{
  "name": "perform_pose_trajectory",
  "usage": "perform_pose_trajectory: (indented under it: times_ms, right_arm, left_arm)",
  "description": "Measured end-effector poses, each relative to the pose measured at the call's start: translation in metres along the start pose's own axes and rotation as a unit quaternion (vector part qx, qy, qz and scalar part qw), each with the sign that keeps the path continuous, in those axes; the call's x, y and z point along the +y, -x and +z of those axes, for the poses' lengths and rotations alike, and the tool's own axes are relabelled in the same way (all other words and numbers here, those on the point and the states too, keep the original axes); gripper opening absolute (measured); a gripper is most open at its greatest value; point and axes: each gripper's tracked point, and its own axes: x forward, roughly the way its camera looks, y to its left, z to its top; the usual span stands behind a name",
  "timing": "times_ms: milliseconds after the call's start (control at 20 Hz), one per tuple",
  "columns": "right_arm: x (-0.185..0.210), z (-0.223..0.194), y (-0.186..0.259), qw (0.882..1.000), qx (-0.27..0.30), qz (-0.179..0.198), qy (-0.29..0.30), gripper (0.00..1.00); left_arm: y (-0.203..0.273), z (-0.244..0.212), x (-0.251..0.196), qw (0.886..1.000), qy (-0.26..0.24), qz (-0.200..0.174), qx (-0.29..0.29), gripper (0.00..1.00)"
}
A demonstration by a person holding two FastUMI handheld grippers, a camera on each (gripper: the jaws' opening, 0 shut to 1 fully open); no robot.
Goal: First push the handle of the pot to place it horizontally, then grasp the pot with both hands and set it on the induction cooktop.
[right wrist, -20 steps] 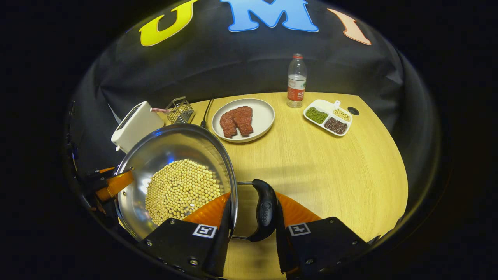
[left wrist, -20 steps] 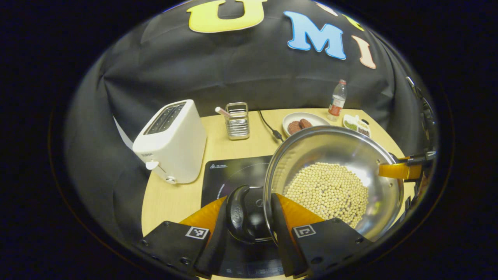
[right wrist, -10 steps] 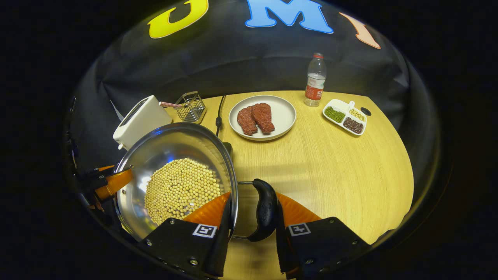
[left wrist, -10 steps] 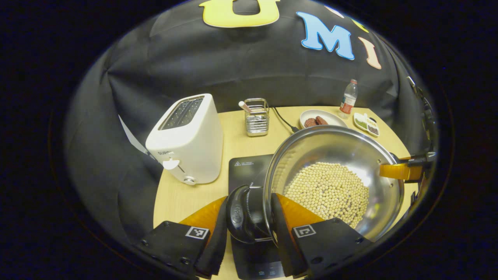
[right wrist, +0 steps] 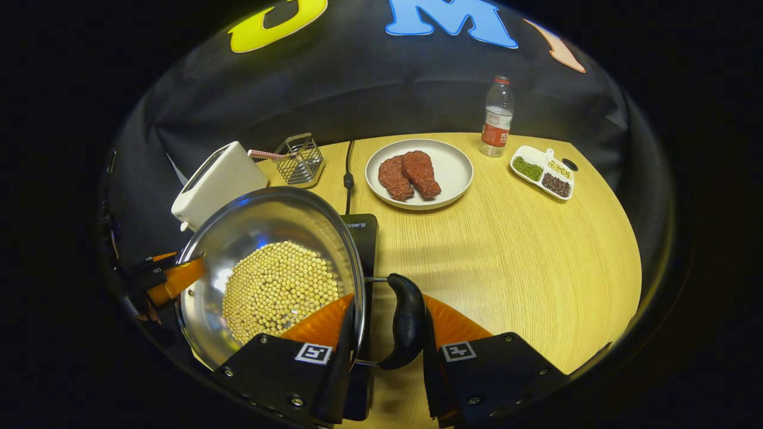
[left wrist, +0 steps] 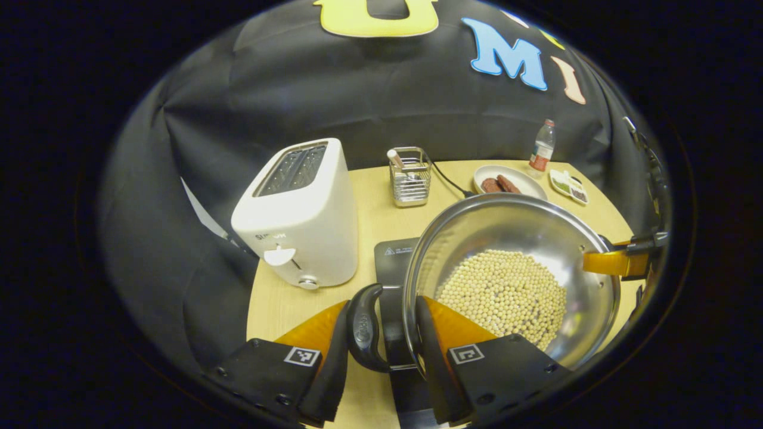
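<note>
Steel pot point(left wrist: 512, 262) of beans, fingers of both grippers clenched on its handles, white toaster point(left wrist: 301, 211) just beside.

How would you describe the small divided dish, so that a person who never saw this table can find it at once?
Start at the wooden table and go to its far right corner, just right of the upright plastic bottle. There lies the small white divided dish. Unlike the round plate with two red meat slices nearby, it has three compartments, holding green, pale and dark beans.
</note>
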Motion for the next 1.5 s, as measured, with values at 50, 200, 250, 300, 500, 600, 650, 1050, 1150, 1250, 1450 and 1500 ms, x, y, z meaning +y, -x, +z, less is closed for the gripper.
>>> perform_pose_trajectory:
  times_ms: [50,200,250,300,500,600,650,1050,1150,1250,1450,1500]
  right_arm:
    - [0.003,-0.001,-0.001,1.000,0.001,0.000,-0.002,0.52]
    - [0.009,-0.002,-0.004,1.000,0.000,-0.002,-0.003,0.52]
    - [0.009,-0.003,-0.005,1.000,0.001,-0.004,-0.005,0.52]
    - [0.011,-0.003,-0.005,1.000,0.000,-0.005,-0.004,0.52]
    - [0.012,0.001,-0.008,1.000,-0.006,-0.006,-0.006,0.52]
    - [0.011,0.002,-0.007,1.000,-0.010,-0.007,-0.005,0.52]
    - [0.011,0.002,-0.006,1.000,-0.012,-0.006,-0.010,0.52]
    - [0.001,0.055,0.034,0.993,-0.114,-0.005,0.038,0.80]
    - [0.002,0.068,0.056,0.988,-0.144,0.007,0.046,0.89]
    - [-0.004,0.082,0.087,0.983,-0.179,0.008,0.051,0.98]
    - [-0.021,0.114,0.163,0.963,-0.266,0.016,0.039,0.99]
    - [-0.027,0.120,0.184,0.958,-0.284,0.016,0.037,0.98]
  left_arm:
    - [-0.002,-0.001,0.004,1.000,0.003,-0.002,0.000,0.64]
    - [-0.008,-0.007,0.012,1.000,0.006,-0.003,0.002,0.61]
    - [-0.010,-0.006,0.014,1.000,0.005,-0.004,0.002,0.61]
    - [-0.009,-0.008,0.014,1.000,0.006,-0.004,0.001,0.61]
    - [-0.006,-0.008,0.019,1.000,0.012,-0.009,-0.007,0.64]
    - [-0.007,-0.007,0.019,1.000,0.012,-0.009,-0.011,0.62]
    - [-0.008,-0.006,0.019,1.000,0.010,-0.008,-0.014,0.63]
    - [0.038,0.044,0.033,0.993,0.051,0.032,-0.097,0.96]
    - [0.066,0.063,0.022,0.989,0.069,0.036,-0.125,0.95]
    - [0.104,0.090,0.003,0.982,0.076,0.044,-0.169,0.99]
    - [0.177,0.139,-0.052,0.964,0.075,0.046,-0.252,0.97]
    - [0.195,0.146,-0.064,0.959,0.073,0.050,-0.271,0.97]
